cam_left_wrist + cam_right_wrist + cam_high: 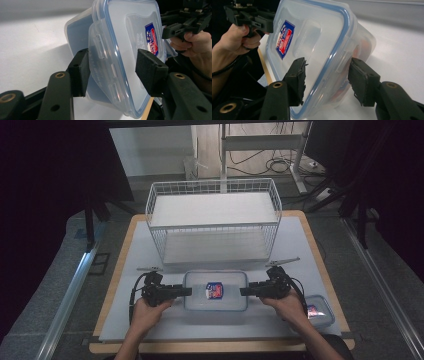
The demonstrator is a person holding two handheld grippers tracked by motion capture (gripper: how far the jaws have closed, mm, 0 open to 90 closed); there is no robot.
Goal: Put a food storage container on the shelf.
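Observation:
A clear plastic container (215,291) with a blue-rimmed lid and a red and blue sticker lies flat at the table's front middle. My left gripper (187,291) is at its left end. In the left gripper view the left gripper (115,72) is open, its jaws straddling the lid's latch flap (102,50) of the container (130,37). My right gripper (243,291) is at the right end. In the right gripper view the right gripper (327,80) is open too. One pad (297,80) lies over the lid of the container (312,37), the other stands off the body.
A white wire basket (215,220) stands behind the container, its open side facing me. A second small lidded container (317,311) sits at the front right by my right forearm. A white mat (150,320) covers the wooden table.

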